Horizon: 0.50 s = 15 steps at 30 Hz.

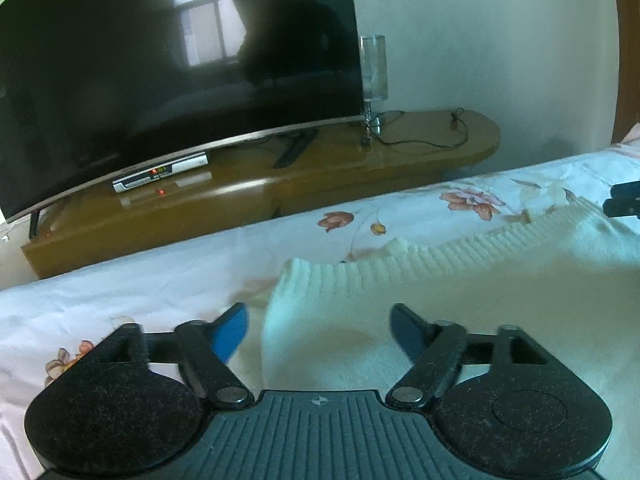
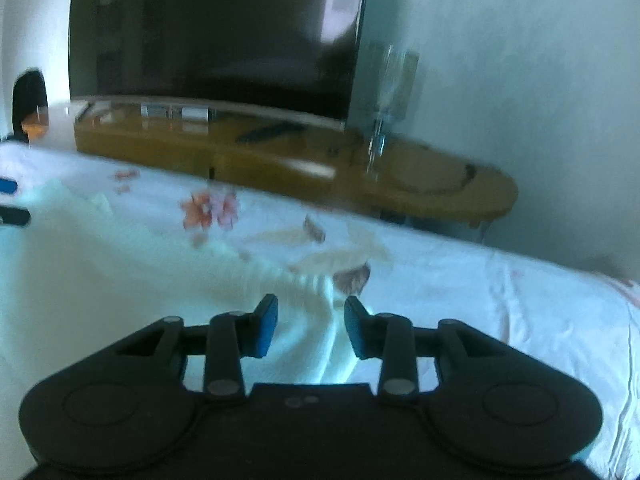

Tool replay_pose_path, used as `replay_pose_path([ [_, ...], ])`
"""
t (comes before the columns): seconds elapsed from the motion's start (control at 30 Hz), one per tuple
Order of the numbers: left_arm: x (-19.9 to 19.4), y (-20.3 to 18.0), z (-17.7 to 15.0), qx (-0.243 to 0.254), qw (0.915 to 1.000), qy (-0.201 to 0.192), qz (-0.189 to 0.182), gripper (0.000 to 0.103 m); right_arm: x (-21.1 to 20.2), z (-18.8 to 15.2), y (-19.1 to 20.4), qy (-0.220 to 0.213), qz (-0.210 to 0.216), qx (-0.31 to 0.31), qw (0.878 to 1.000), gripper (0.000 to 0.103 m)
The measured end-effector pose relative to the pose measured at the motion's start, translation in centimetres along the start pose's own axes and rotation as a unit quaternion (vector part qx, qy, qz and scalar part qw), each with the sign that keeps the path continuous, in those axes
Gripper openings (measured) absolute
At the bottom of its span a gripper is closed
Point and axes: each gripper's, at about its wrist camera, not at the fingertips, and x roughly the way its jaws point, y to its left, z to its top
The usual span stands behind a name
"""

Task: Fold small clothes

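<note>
Black gripper housing fills the lower edge of both wrist views. From the left wrist, the left gripper [image 1: 318, 330] is seen with its blue-padded fingers [image 1: 230, 330] spread wide and nothing clamped; a corner of the white knitted garment [image 1: 440, 320] lies on the bed beneath the gap. The garment's ribbed hem [image 1: 440, 258] is laid across the floral bedsheet [image 1: 140, 292]. The right gripper [image 1: 624, 200] is glimpsed at the right margin of this view, over the garment's far end. From the right wrist, blurred, the right gripper [image 2: 310, 326] is shown partly parted, with a fold of the garment [image 2: 120, 280] lying between the pads; contact cannot be determined. Beyond the bed are seen a television [image 1: 172, 72] and a wooden stand [image 1: 360, 168].
</note>
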Motion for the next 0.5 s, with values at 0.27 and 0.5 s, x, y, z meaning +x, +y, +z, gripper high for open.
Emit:
replay_pose_path([
  [0.27, -1.8, -1.4, 0.8, -0.007, 0.9994, -0.016, -0.031, 0.091, -2.4, 1.4, 2.6, -0.041, 0.051, -0.005, 0.998, 0.046],
  [0.5, -1.5, -6.4, 0.5, -0.019, 0.9954, -0.001, -0.093, 0.078, -1.1, 1.9, 8.9, 0.001, 0.133, -0.023, 0.991, 0.023],
])
